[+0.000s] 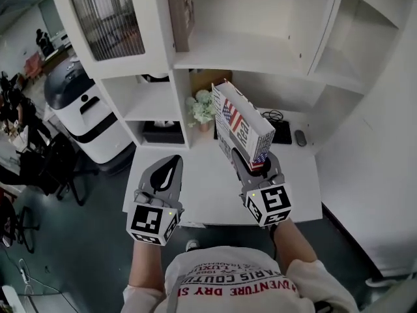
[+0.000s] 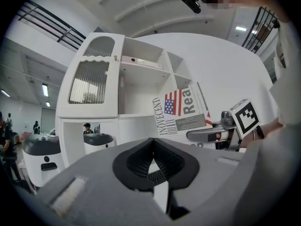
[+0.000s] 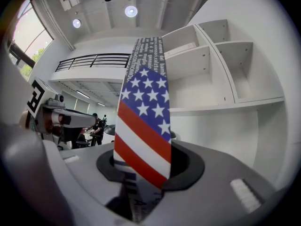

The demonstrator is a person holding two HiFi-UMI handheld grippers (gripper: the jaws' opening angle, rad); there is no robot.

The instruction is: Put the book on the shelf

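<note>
The book (image 1: 242, 126), with a stars-and-stripes cover, is held up above the white desk (image 1: 195, 197) in front of the white shelf unit (image 1: 241, 56). My right gripper (image 1: 255, 165) is shut on its lower end. In the right gripper view the book (image 3: 143, 131) rises from between the jaws of the right gripper (image 3: 146, 166), with open shelf compartments (image 3: 221, 109) beyond. My left gripper (image 1: 166, 169) hovers to the left of the book, shut with nothing in it. The left gripper view shows the left gripper (image 2: 151, 161) low in the picture, the book (image 2: 181, 112) and the right gripper (image 2: 211, 134) off to the right.
A potted plant (image 1: 203, 108), a black pad (image 1: 281, 132) and a mouse (image 1: 300, 137) lie at the desk's back. A brown book (image 1: 181, 12) stands on an upper shelf, a black box (image 1: 163, 132) fills a low cubby. A white and black machine (image 1: 81, 109) stands left of the desk.
</note>
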